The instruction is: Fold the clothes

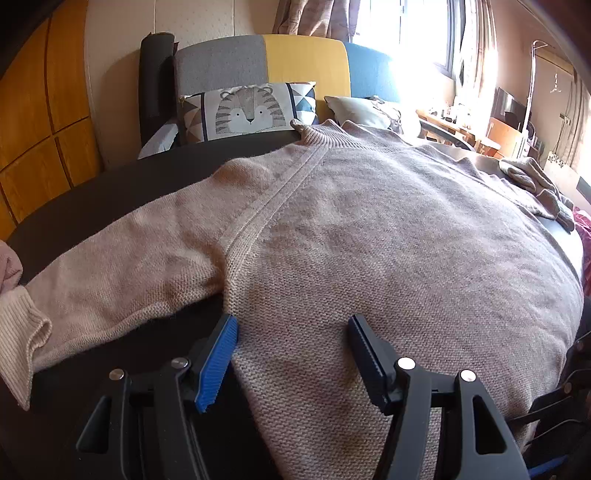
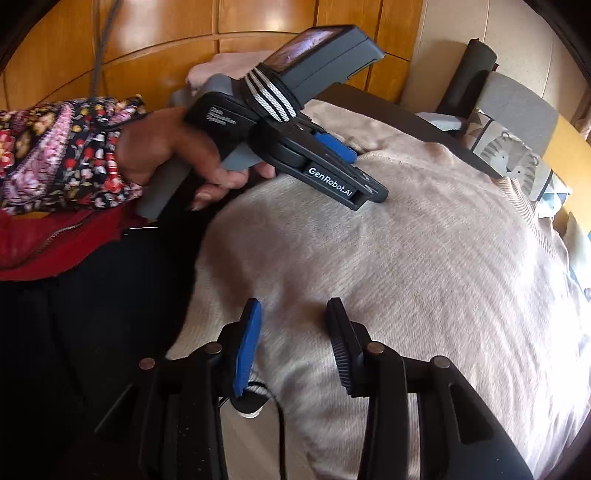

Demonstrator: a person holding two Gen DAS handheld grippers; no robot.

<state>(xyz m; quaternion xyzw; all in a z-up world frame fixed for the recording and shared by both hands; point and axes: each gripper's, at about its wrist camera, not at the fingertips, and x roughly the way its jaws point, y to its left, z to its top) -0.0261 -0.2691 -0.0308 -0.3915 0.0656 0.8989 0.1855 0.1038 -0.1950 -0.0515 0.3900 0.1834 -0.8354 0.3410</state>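
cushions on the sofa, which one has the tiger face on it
The left cushion, propped against the grey and yellow sofa back. It carries a grey striped tiger face with triangle patterns at its sides. The cushion to its right is plain pale, with no picture showing.

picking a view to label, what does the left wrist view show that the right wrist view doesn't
Only the left wrist view: the sweater's spread sleeve ending in a ribbed cuff, the sunlit window, the desk, and the open left gripper seen from behind.

Only the right wrist view: the hand and floral sleeve holding the left gripper, and the open right gripper.

Both: the beige sweater on the dark table, and the tiger cushion.
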